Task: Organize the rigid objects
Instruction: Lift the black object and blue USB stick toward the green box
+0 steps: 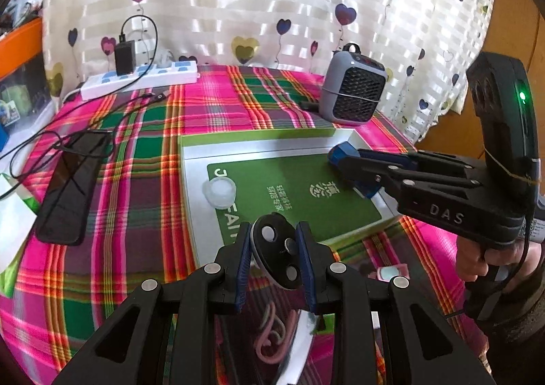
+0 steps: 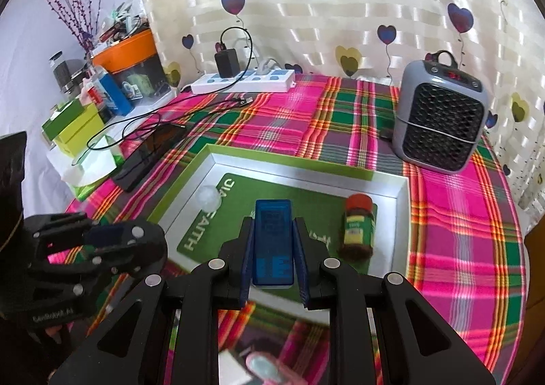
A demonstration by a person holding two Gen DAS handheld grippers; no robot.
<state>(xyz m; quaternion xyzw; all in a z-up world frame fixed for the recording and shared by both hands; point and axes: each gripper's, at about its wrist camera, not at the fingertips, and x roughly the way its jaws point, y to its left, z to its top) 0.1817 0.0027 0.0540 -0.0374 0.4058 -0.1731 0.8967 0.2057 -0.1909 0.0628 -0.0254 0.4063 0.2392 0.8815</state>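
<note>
Over the tray [image 2: 402, 187] rim, both tongs grip objects.

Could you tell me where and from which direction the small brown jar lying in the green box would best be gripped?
The brown jar lies on its side in the green box, red cap toward the far wall. Probably best to come from straight above and close the fingers across its labelled round middle, left to right; the cap end sits close to the wall.

Surface: table under pink-green plaid cloth [image 2: 340, 119]
Centre: green-rimmed tray [image 2: 289, 165]
Behind tray: white power strip [image 2: 243, 82], grey fan heater [image 2: 439, 119]
Left of tray: black phone [image 1: 73, 184]
</note>
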